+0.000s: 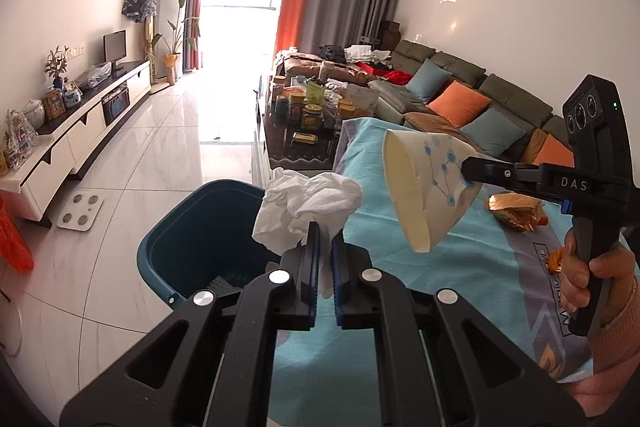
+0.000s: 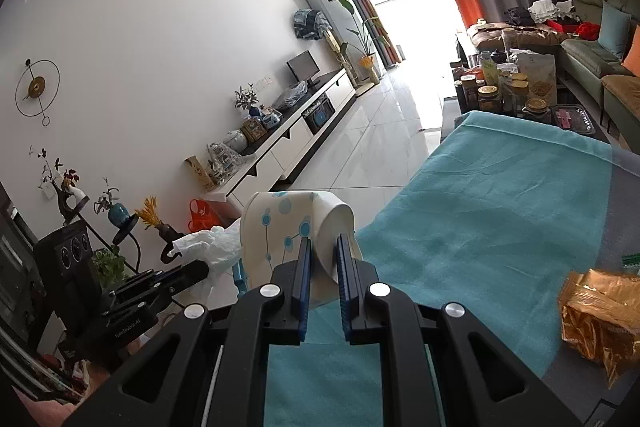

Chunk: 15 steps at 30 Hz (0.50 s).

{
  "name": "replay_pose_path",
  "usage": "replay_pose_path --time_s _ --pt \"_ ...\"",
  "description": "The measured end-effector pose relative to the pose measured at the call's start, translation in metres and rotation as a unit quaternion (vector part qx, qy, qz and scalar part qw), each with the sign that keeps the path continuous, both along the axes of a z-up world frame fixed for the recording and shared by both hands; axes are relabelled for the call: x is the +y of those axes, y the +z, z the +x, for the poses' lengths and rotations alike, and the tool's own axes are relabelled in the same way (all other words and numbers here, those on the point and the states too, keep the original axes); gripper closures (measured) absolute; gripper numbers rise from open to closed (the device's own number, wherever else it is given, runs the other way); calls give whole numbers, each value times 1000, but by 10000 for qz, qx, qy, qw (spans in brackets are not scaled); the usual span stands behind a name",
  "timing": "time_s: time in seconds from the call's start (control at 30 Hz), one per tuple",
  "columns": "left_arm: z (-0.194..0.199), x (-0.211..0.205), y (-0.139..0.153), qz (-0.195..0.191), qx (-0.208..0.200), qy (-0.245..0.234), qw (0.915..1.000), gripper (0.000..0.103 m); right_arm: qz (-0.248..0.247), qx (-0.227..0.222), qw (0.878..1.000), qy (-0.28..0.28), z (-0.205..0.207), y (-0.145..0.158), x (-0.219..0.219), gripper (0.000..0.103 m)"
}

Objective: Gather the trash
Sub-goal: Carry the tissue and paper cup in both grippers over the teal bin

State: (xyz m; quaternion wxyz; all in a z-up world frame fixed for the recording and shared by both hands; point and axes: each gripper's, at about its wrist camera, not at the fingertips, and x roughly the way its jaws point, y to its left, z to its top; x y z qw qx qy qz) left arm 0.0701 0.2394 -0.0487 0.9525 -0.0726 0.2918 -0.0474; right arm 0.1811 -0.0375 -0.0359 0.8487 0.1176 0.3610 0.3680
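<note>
Left claw [image 1: 325, 227] pinches crumpled tissue [image 1: 306, 205] | right claw [image 2: 324, 241] – grips conical paper cup [image 2: 296, 231]

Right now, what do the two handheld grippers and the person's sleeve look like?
Both are matte black: the left gripper and right gripper have blue finger pads and silver round pivot pins. The right one's side reads "DAS", with a pistol handle and small green light. The sleeve is pinkish knit.
</note>
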Motion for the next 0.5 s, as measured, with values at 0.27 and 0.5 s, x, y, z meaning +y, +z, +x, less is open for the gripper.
replay_pose_path --time_s 0.27,0.5 --pt "3 19 -10 -53 143 200 9997 97 -138 31 9997 194 12 -3 31 92" --pt "12 29 -19 -58 270 346 9990 97 -273 91 9991 313 23 -8 56 92"
